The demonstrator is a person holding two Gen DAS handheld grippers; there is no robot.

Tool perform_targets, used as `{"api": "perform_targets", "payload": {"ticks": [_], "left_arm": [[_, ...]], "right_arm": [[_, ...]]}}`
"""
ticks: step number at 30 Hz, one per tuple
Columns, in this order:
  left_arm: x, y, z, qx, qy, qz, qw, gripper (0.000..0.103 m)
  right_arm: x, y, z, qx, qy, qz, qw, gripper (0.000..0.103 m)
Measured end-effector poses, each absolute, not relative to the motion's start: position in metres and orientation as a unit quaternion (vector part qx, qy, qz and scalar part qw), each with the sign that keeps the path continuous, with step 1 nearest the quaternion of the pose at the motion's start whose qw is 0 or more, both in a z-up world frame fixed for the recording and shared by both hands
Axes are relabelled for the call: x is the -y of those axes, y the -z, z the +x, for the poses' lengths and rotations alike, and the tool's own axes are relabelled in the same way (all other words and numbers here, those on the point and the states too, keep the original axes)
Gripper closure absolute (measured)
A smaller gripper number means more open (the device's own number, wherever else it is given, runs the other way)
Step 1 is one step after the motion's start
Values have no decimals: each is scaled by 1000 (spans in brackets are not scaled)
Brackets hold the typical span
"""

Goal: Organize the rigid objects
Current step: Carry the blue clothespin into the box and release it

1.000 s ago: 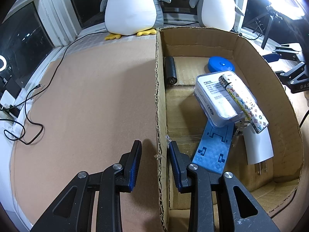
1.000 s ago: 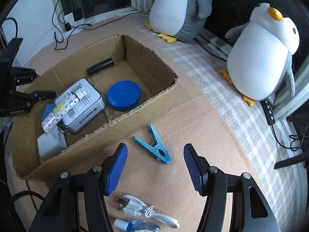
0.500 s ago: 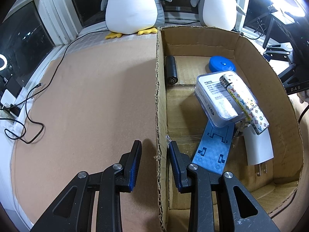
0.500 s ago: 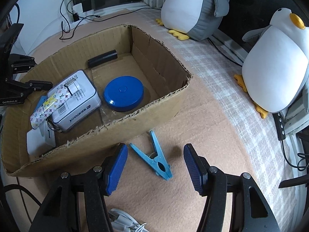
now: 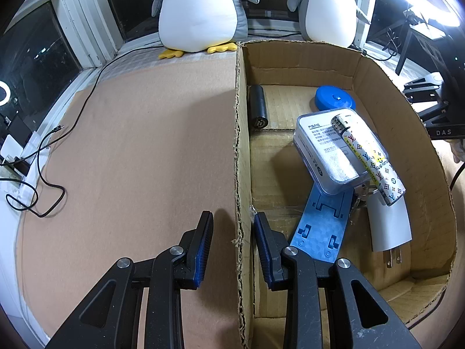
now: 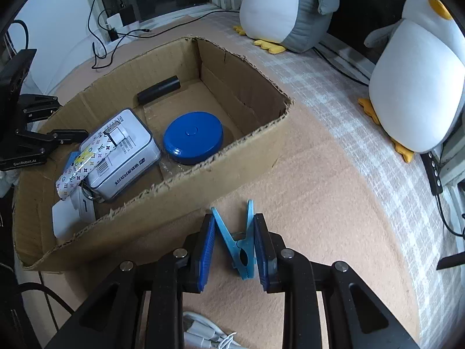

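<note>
Partly hidden clothespin (image 6: 239,244), perhaps gripped.

A tan felt-covered table (image 6: 334,203) carries an open cardboard box (image 6: 232,157), a blue clothespin (image 6: 238,241) just beside the box, a white cable (image 6: 209,334) at the near edge, a black cable (image 5: 49,174), and two plush penguins (image 6: 412,81) at the back.

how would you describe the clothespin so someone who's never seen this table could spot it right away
Find the open cardboard box on the tan mat. Just outside its near wall, on the mat, lies the light blue clothespin, sitting between the blue pads of the right gripper. It is the only small item outside the box apart from the white cable, and its V-shaped spread legs set it apart.
</note>
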State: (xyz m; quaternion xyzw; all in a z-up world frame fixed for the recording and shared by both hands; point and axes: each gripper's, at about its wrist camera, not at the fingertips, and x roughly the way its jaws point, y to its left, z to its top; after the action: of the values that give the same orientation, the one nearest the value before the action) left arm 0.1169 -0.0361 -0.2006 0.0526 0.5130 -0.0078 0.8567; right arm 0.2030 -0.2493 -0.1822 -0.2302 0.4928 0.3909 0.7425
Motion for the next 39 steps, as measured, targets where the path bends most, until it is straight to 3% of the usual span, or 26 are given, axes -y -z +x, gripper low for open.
{"api": "perform_targets", "payload": {"ticks": [6,19,39], "left_arm": [[35,201,116,-512,10,51,858,71],[35,201,115,-503,24,54,862,71],[35,201,112,-493,35,58,867,71]], "right_arm": [[261,173,195,-495,-366,-213,759,80],[257,89,162,-451,-337,-85,822,80],[171,116,138,-490,-286,-89,819,79]]}}
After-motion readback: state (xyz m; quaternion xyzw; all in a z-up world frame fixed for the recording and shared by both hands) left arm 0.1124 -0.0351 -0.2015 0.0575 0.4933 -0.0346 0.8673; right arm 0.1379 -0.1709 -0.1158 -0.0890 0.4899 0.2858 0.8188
